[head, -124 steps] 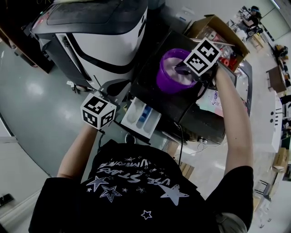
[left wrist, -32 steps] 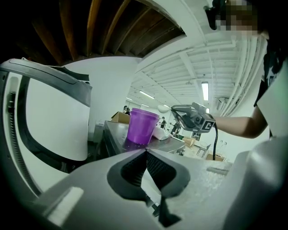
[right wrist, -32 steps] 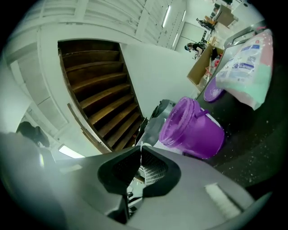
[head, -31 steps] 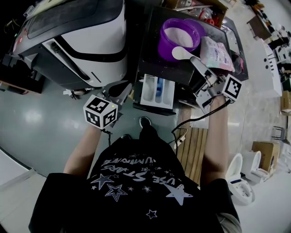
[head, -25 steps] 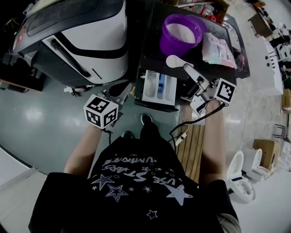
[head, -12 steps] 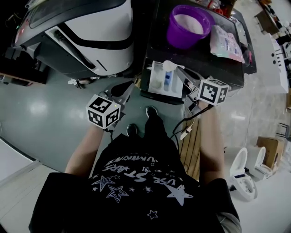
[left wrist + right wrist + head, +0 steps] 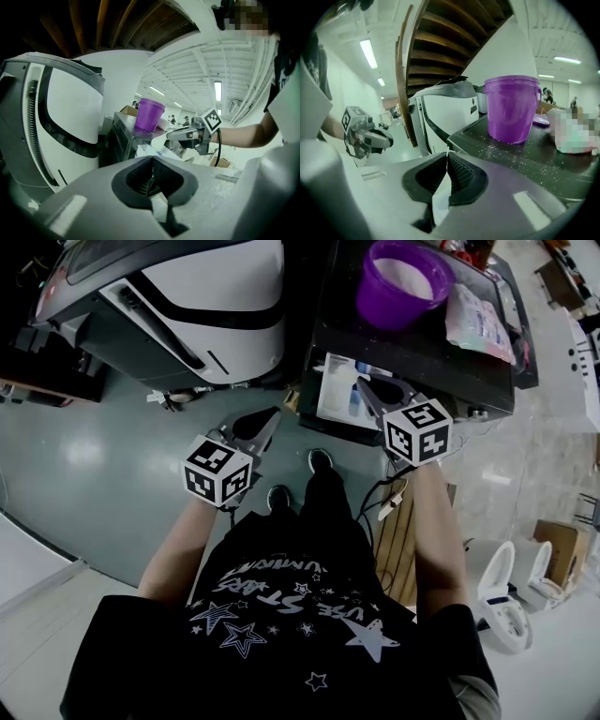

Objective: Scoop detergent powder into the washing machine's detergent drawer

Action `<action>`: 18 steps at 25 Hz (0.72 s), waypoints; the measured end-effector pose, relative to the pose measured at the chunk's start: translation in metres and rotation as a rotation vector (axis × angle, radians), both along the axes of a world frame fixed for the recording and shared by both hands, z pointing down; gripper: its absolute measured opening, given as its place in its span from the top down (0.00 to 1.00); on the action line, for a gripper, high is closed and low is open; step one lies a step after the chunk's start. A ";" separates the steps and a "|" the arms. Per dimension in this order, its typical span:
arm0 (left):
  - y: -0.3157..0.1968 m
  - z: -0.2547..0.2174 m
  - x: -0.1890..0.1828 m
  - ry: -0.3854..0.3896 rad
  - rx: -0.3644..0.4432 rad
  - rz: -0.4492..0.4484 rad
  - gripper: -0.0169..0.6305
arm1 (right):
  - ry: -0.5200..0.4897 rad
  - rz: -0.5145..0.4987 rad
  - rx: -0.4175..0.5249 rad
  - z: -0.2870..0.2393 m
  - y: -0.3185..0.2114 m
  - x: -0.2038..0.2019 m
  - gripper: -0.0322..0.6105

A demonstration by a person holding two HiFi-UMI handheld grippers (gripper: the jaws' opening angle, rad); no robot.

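The open white detergent drawer (image 7: 336, 390) juts from a black unit (image 7: 422, 345). On that unit stands a purple tub (image 7: 405, 277) of white powder, also seen in the right gripper view (image 7: 513, 110). My right gripper (image 7: 373, 390) reaches over the drawer's right side. It is shut on a thin white scoop handle (image 7: 440, 202); the scoop's bowl is hidden. My left gripper (image 7: 259, 424) hangs left of the drawer, apart from it, with jaws shut (image 7: 151, 165) and nothing held. The left gripper view shows the right gripper (image 7: 187, 136) beside the tub (image 7: 149, 115).
A white-and-black machine (image 7: 187, 292) stands to the left of the black unit. A pink bag (image 7: 480, 313) lies right of the tub. Below me are the person's shoes (image 7: 322, 460), a cable and a wooden pallet (image 7: 398, 521) on the grey floor.
The right gripper has carried the scoop from beside the purple tub down and left to the drawer, where its bowl has gone out of sight. The left gripper has stayed put.
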State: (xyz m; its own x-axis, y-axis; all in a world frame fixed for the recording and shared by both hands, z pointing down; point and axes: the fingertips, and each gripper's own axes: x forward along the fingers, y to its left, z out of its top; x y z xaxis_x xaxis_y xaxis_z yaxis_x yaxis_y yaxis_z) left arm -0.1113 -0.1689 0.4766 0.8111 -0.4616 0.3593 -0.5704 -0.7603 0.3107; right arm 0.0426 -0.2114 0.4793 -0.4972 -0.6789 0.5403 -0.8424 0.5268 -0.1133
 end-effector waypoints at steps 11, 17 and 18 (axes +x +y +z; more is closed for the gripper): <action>0.018 0.008 -0.015 -0.007 -0.015 -0.011 0.97 | 0.419 -0.163 0.181 0.017 0.016 -0.026 0.90; 0.028 0.013 -0.020 -0.002 -0.019 -0.009 0.97 | 0.586 -0.246 0.262 0.020 0.030 -0.037 0.90; 0.029 0.013 -0.021 0.000 -0.020 -0.009 0.97 | 0.613 -0.255 0.280 0.019 0.032 -0.039 0.90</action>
